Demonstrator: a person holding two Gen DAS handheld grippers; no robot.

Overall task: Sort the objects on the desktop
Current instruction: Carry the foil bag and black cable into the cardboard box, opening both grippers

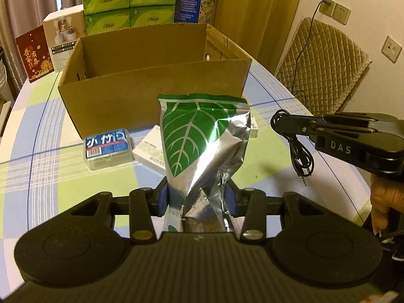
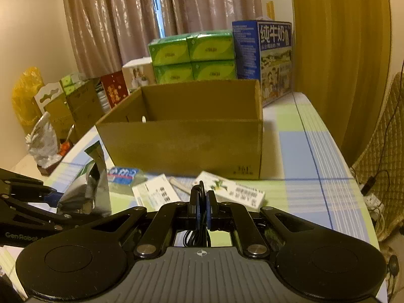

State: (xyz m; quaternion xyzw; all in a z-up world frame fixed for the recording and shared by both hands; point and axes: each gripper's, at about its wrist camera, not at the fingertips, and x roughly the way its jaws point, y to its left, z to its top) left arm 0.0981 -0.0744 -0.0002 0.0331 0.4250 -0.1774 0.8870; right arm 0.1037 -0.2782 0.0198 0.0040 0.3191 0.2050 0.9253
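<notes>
The foil pouch point(image 1: 205, 136), silver with a green leaf print, is clamped near its bottom edge by the jaws of the left gripper point(image 1: 199, 199) and is held upright above the tabletop point(image 1: 43, 171), just in front of the open cardboard box point(image 1: 154, 75). The pouch is judged light and crinkly, its skin slick and easily creased; a hold across a flat sealed end is judged safer than one on the puffed middle, where the foil would buckle and slide.

The coiled black audio cable point(image 1: 294, 141) is pinched by the closed jaws of the right gripper point(image 2: 202, 202); part of the bundle and the plug hang loose below. It is judged light and limp, so the bundle is best taken across all its loops, lest strands slip free.

Both grippers are pitched downward toward the box, the left more steeply. A hand point(image 1: 383, 202) is seen under the right gripper. A blue-labelled plastic case point(image 1: 107, 147) and white cartons point(image 2: 228, 192) lie on the tabletop near the box.
</notes>
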